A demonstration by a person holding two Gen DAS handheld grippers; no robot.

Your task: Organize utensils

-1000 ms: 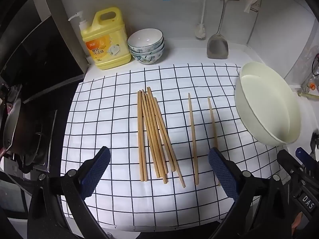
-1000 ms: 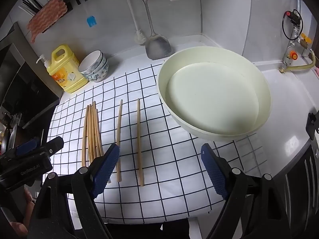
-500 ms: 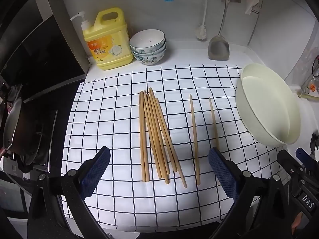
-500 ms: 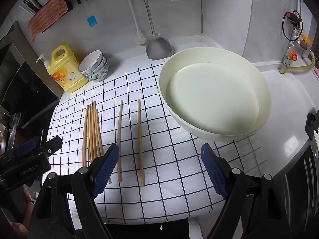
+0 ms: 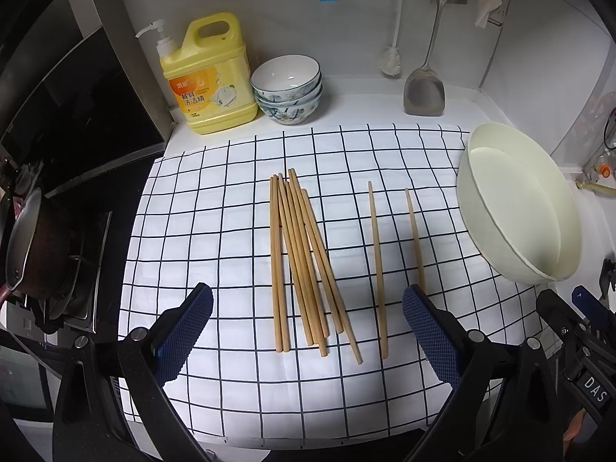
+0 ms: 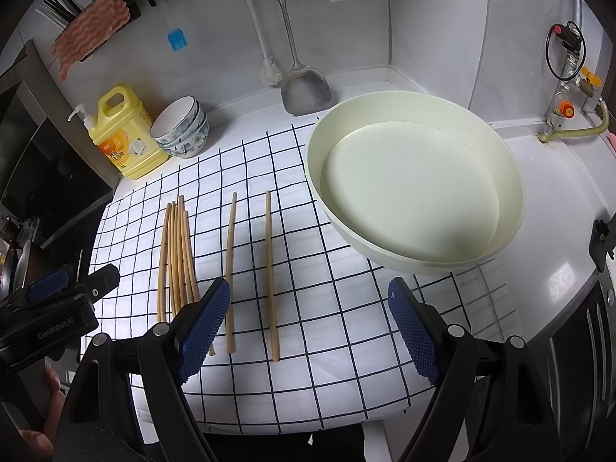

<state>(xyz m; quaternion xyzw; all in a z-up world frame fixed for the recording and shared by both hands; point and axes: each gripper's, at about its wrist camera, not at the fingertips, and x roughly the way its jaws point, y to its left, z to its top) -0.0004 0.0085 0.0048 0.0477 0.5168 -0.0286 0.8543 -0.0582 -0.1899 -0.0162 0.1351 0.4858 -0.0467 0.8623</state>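
Observation:
A bundle of several wooden chopsticks lies on the black-and-white checked cloth; it also shows in the right wrist view. Two single chopsticks lie apart to its right, one beside the other; the right wrist view shows them too, left and right. My left gripper is open and empty, hovering over the cloth's near edge. My right gripper is open and empty, near the two single chopsticks.
A large cream basin sits at the right on the cloth's edge. A yellow detergent jug, stacked bowls and a metal spatula stand at the back wall. A stove with a pan is at the left.
Both views have drifted slightly back from the cloth. The chopsticks and basin have not moved. Both grippers stay open.

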